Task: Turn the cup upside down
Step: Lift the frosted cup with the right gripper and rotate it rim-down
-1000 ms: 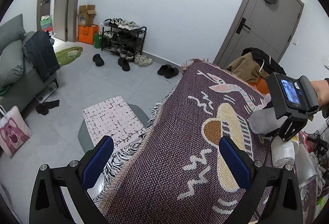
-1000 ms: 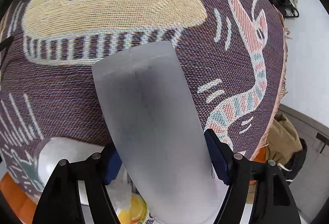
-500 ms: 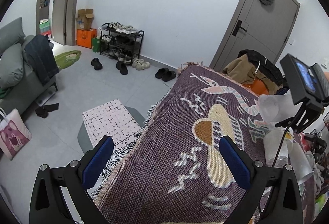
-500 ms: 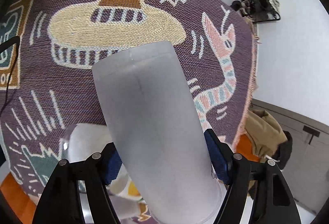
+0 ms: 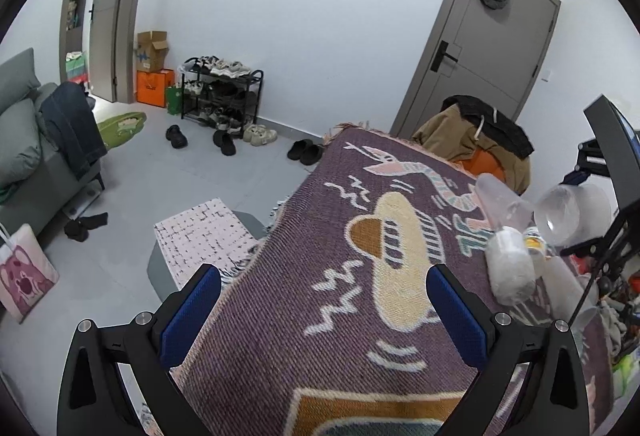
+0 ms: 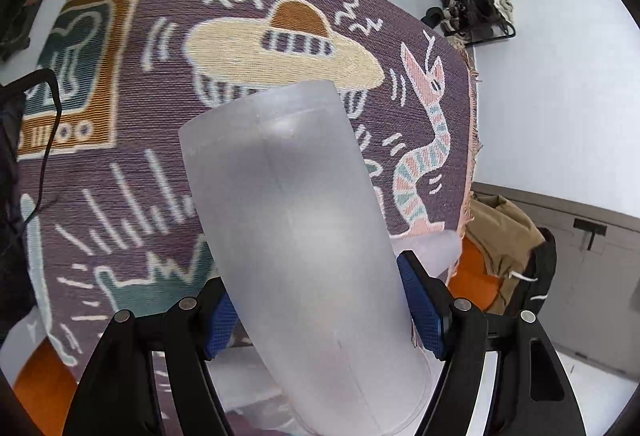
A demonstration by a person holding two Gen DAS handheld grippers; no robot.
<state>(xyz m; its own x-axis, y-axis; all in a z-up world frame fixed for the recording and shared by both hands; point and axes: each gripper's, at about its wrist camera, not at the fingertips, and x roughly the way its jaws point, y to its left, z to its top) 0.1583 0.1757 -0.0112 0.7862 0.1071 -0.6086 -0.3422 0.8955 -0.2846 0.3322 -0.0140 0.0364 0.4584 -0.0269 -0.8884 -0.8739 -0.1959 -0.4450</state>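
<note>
My right gripper (image 6: 324, 324) is shut on a tall frosted translucent cup (image 6: 296, 236) and holds it well above the purple patterned cloth (image 6: 132, 139), its closed base pointing away from the camera toward the cloth. In the left wrist view the same cup (image 5: 568, 213) hangs at the far right under the right gripper's black body (image 5: 614, 163). My left gripper (image 5: 320, 310) is open and empty, low over the near part of the cloth (image 5: 360, 316).
Several other frosted cups (image 5: 510, 268) lie and stand along the cloth's right edge. A chair with a brown jacket (image 5: 472, 137) stands behind the table. A small patterned stool (image 5: 204, 240) stands left of it on the floor.
My right gripper has lifted the cup higher above the cloth and tilted it, so more of the cloth shows. In the left wrist view it has shifted right. My left gripper stays open.
</note>
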